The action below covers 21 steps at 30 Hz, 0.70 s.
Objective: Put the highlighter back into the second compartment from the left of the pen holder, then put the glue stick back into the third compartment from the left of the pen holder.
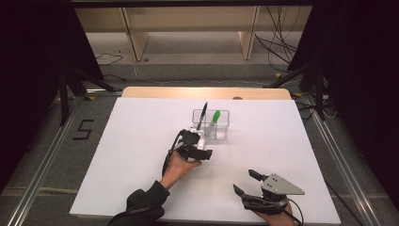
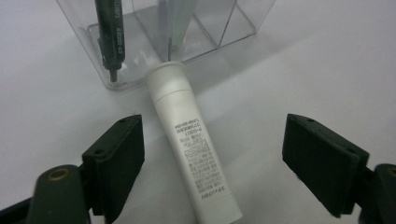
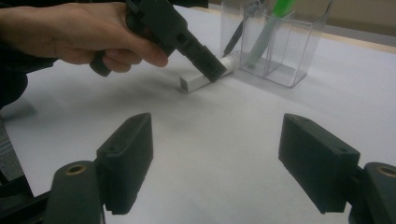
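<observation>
white tube between spread jaws, not yet pinched

the white tube [image 2: 191, 144] lies flat on the counter [image 1: 141, 155], its cap touching the clear organizer [image 2: 224, 28]. it is likely light, soft-walled and smooth; grip mid-body, across its width. the left hand-held gripper [image 2: 212, 158] points down over it, jaws spread, straddling without contact. the right hand-held gripper [image 3: 215, 161] rests apart, spread and empty.

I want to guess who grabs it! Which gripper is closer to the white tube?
Left. The left gripper has its open jaws either side of the white tube; the right gripper waits far off near the table's front edge.
</observation>
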{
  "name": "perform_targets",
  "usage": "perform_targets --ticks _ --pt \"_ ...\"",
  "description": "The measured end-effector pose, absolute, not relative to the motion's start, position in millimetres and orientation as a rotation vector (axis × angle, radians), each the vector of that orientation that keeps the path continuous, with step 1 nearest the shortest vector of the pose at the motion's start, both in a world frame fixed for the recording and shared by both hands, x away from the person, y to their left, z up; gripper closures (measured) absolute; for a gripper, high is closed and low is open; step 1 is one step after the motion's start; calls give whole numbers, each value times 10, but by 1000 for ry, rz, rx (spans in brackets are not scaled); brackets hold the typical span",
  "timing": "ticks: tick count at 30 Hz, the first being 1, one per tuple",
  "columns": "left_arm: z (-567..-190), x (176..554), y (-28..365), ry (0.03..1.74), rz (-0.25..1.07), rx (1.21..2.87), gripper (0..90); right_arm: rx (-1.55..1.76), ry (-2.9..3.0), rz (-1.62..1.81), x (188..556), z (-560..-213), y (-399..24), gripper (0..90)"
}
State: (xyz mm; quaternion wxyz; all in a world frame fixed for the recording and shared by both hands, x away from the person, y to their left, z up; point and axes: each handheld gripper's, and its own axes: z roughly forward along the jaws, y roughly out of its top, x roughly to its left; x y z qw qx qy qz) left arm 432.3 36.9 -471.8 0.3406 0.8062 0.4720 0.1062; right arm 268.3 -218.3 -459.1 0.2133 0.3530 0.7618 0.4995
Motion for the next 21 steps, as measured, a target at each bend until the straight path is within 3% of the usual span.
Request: perform_targets --ticks 11,21 --pt "-4758 4292 371 1251 316 2125 402 973 2114 1385 2686 -4595 -2180 272" --pt "-4808 4288 379 1269 348 2137 469 967 2123 1374 2682 -4595 -2173 272"
